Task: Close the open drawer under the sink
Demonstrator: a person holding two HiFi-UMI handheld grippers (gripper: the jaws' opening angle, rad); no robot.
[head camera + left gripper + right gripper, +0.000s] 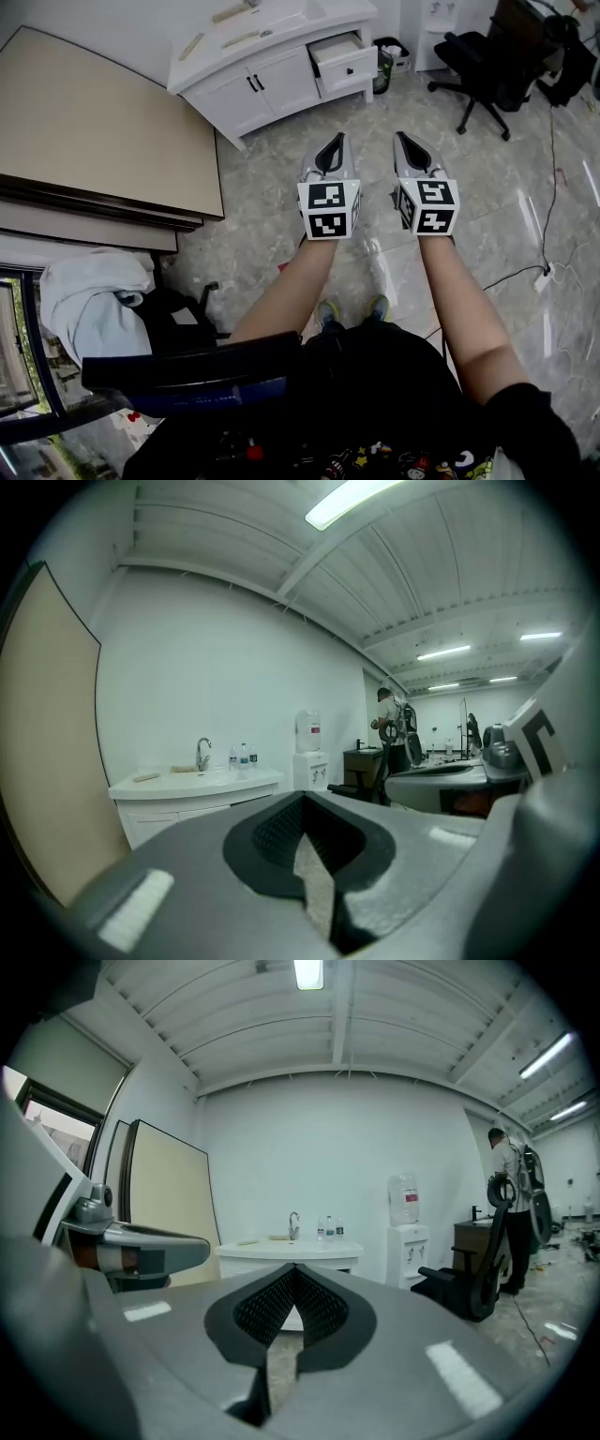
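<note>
Closest to me are the person's bare forearms (466, 309), stretched forward over the marbled floor (281, 169), so I read this as the walk-up and not yet the push. The drawer (345, 58) stands pulled out at the right end of the white cabinet (253, 89), just below the counter (281, 23) that carries the sink, and it lies well ahead of both tools. Beside it on the right sits a small bin (389, 54), and farther right a black office chair (487, 61), so I would want to come in straight at the drawer front. From the right gripper view, a faucet (293, 1225) and a few bottles (329, 1229) stand on that counter, with a water dispenser (405, 1227) off to the right. The left claw (336, 141) and right claw (405, 142) are held level, side by side and aimed toward the cabinet. Each has its jaws pressed together at the tips with nothing between them. That suits the job, I think: a blunt closed tip pushes a drawer face better than spread jaws. The right claw looks better lined up with the drawer. A large beige board (94, 122) leans at the left, clear of the path.
</note>
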